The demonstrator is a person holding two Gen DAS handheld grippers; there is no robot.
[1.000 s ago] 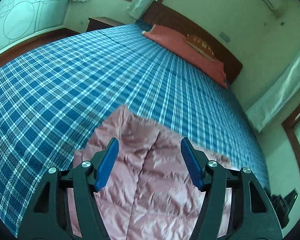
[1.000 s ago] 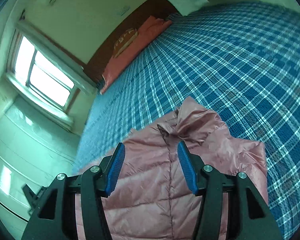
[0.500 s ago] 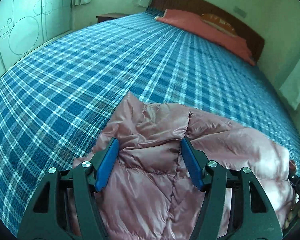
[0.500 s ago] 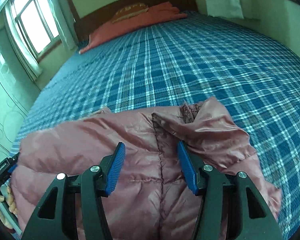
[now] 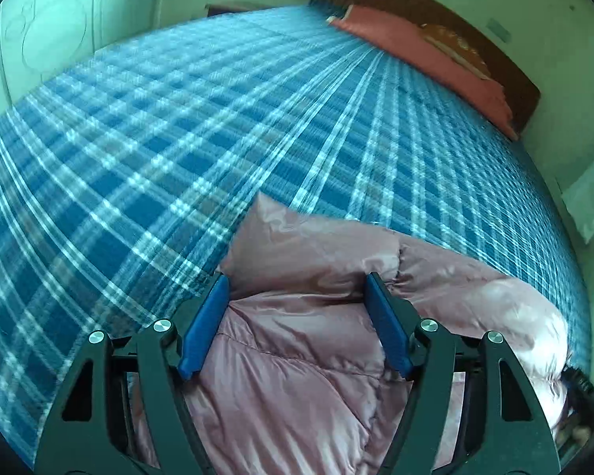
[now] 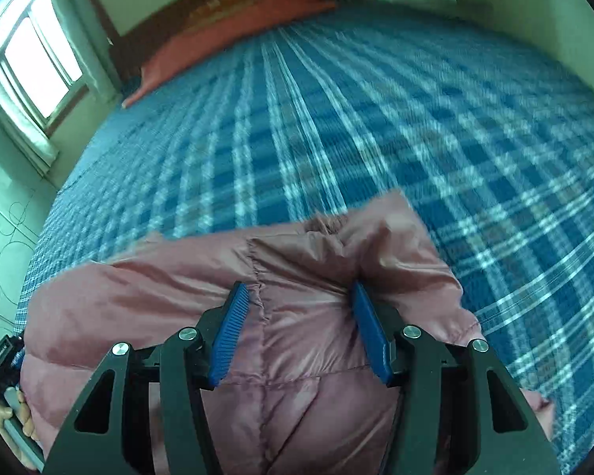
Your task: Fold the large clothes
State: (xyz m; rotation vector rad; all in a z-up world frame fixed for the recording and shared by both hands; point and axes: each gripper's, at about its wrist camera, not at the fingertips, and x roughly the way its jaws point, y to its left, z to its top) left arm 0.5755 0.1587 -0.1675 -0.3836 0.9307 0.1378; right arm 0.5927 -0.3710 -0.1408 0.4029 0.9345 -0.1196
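Note:
A puffy pink down jacket (image 5: 316,245) lies at the near edge of a bed with a blue plaid cover (image 5: 178,138). My left gripper (image 5: 296,281) sits over the jacket's left end. Its jaws are opening, and quilted fabric still fills the gap between the blue pads. In the right wrist view the same jacket (image 6: 170,289) spreads to the left. My right gripper (image 6: 297,293) is shut on a bunched fold near the collar, and the fabric creases against its pads.
Red pillows (image 5: 415,47) lie along a dark wooden headboard at the far end of the bed (image 6: 376,118). A bright window (image 6: 35,59) is at the left. The person's hand with the other gripper (image 6: 8,388) shows at the lower left.
Both grippers have come down toward the bed with the jacket, which now rests lower on the plaid cover. The left pads stand a little wider apart.

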